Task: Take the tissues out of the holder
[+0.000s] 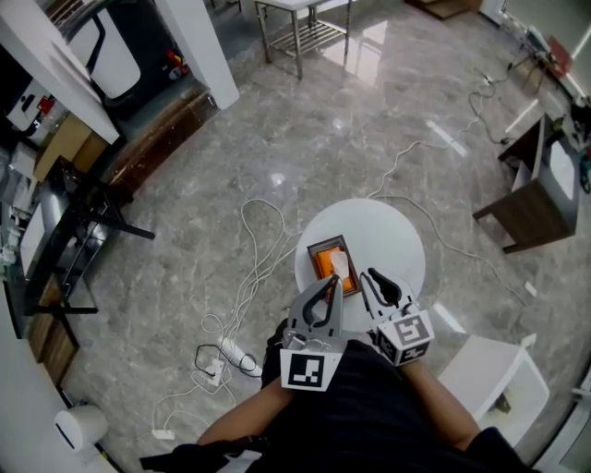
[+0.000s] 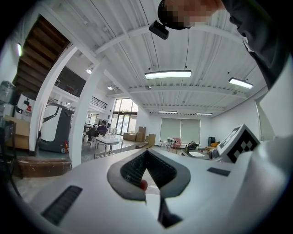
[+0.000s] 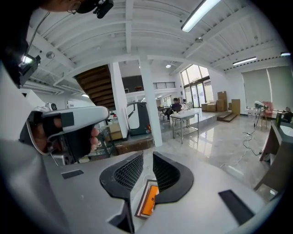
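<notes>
An orange tissue holder (image 1: 325, 262) with a dark frame lies on the round white table (image 1: 388, 242). A white tissue (image 1: 342, 267) rests on its right side. My left gripper (image 1: 329, 285) hovers at the holder's near edge, and in the left gripper view its jaws (image 2: 146, 153) meet at the tips, shut and empty. My right gripper (image 1: 372, 279) is just right of the holder. In the right gripper view its jaws (image 3: 147, 159) stand a narrow gap apart with nothing between them, and the holder (image 3: 149, 201) shows below them.
White cables and a power strip (image 1: 231, 355) trail over the marble floor left of the table. A white stool (image 1: 491, 377) stands at the near right, a wooden side table (image 1: 534, 199) farther right, and a metal table (image 1: 303, 28) at the back.
</notes>
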Tool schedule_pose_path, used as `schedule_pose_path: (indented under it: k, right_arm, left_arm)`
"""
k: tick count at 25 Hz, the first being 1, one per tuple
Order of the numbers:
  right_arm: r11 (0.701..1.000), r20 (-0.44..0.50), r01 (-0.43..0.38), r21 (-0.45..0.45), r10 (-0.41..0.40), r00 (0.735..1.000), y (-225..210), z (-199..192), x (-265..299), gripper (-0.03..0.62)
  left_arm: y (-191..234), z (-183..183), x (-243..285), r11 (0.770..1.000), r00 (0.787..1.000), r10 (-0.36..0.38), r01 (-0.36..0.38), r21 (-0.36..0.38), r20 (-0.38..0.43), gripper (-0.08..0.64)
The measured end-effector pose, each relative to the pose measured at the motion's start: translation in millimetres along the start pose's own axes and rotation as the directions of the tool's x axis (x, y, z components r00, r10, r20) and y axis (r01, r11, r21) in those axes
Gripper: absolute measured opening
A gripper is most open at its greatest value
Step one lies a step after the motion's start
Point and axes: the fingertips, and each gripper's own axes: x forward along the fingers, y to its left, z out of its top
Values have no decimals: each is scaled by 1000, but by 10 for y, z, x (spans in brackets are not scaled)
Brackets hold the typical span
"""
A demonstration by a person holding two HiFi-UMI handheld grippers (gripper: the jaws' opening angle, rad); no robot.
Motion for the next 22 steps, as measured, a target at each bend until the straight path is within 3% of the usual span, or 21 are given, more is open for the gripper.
schedule_pose_path:
  k: [4,9,13,22]
  right_arm:
    - [1000,-67,10,20,-9,998,-28,-170,155,85]
    - [998,-180,-36,51,45,983,92,-472,428,118]
    - [999,-259,-11,47,23,966,87,-675,577,135]
    - [995,-475,81,64,-41,879,-143,-1367,874,150]
  left_arm:
    - [74,17,-25,1000,1000,0,0,-7,15,-2]
    - [242,56,-81,1000,1000,9,-9,-11,13,0]
    - [365,155,-65,1000,999,3,-3,-4,32,-1]
    - [666,176,-86,998,1000,23,-22,-63,16,0]
